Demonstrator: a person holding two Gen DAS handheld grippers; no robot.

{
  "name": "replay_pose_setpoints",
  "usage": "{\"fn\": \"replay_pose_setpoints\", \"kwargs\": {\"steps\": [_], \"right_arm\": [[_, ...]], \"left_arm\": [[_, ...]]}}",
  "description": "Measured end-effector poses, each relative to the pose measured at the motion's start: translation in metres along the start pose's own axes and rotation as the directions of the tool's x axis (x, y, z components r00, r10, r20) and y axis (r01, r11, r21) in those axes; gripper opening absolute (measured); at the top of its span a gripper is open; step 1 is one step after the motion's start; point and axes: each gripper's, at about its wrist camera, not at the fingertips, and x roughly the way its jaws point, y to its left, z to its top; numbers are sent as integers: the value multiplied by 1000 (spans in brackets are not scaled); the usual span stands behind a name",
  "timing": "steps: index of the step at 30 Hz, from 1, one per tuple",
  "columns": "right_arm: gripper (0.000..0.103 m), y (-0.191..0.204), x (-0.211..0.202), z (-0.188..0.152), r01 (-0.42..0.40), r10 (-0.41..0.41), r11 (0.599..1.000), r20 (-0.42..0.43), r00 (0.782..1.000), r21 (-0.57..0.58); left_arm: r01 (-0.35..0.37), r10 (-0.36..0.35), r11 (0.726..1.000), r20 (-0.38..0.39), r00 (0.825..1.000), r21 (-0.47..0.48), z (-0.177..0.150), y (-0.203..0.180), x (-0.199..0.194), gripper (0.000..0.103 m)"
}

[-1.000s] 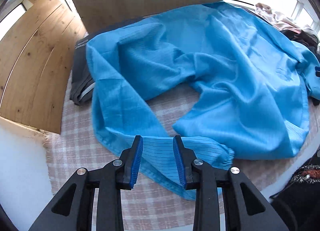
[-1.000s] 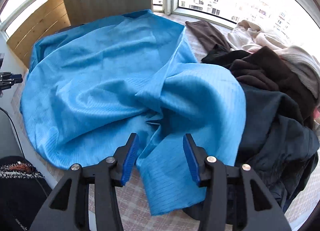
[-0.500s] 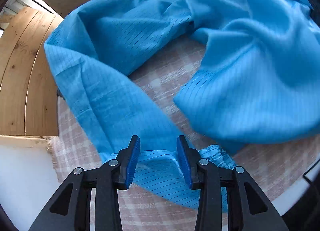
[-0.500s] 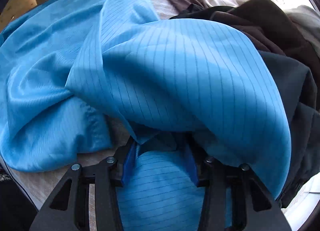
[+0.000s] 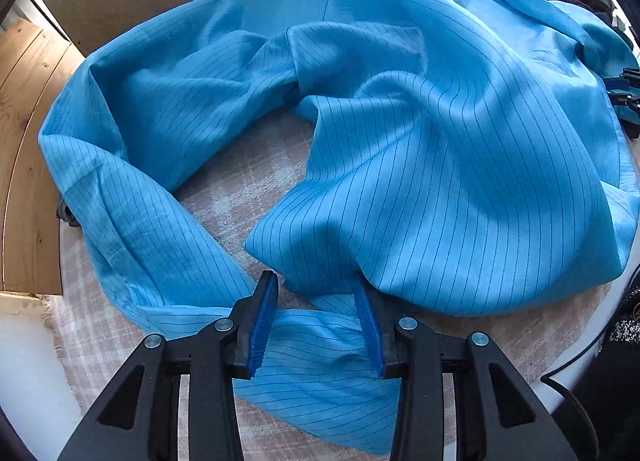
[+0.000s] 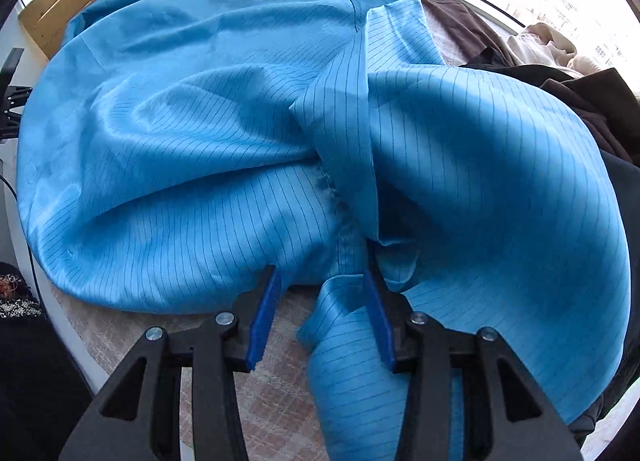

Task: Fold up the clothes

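Crowding the blue garment point(image 6: 224, 141), dark clothes point(image 6: 592, 109) rightward; both claws point(image 5: 316, 321) point(image 6: 320, 313) wide.

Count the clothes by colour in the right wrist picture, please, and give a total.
Blue: 1, the striped garment
Brown: 1, the brown piece
Cream: 1, the cream piece
Black or dark grey: at least 1, the dark heap
Total: at least 4

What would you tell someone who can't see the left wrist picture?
A crumpled blue striped garment lies on a checked cloth, and the open left gripper straddles its near end. Wooden boards stand at the left.
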Motion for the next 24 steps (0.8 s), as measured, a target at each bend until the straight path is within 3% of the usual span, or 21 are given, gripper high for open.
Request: {"fn": "replay_pose_setpoints", "kwargs": {"steps": [3, 4, 5, 7, 8, 9, 10, 14, 16, 20, 24], "right_arm": [[42, -8, 13, 7, -13, 13, 1000, -8, 1000, 5], [42, -7, 16, 7, -22, 22, 1000, -7, 1000, -8], [43, -5, 18, 8, -31, 31, 999, -5, 1000, -21], [42, -1, 23, 9, -49, 49, 998, -2, 999, -48], [32, 2, 21, 9, -61, 61, 996, -5, 998, -64], [15, 5, 20, 9, -73, 72, 994, -9, 997, -80], [9, 8, 16, 9, -95, 94, 992, -17, 995, -84], [8, 15, -22, 3, -208, 209, 978, 28, 978, -26], [8, 17, -55, -6, -220, 219, 976, 93, 971, -4], [8, 23, -121, -25, -247, 233, 968, 221, 947, 39], [8, -1, -170, -31, -244, 177, 954, 327, 928, 174]], "left_arm": [[40, -40, 999, -12, 999, 2, 9, -6, 3, 34], [53, -53, 999, -17, 998, 3, 12, -7, 4, 29], [73, -73, 997, -23, 997, 0, 14, -8, 6, 18], [103, -103, 995, -11, 995, -1, 18, -11, 4, 8], [117, -117, 993, 0, 993, -4, 20, -12, 2, 3], [134, -134, 991, 14, 991, -11, 21, -13, -1, 3], [150, -149, 989, 32, 988, -21, 21, -13, -6, 2], [227, -215, 970, 132, 968, -85, 18, -8, -43, 1], [264, -240, 960, 207, 948, -94, 11, -5, -76, 1], [263, -226, 961, 309, 924, -82, -1, 25, -136, 1], [270, -223, 959, 364, 904, -83, -6, 50, -180, 1]]}}
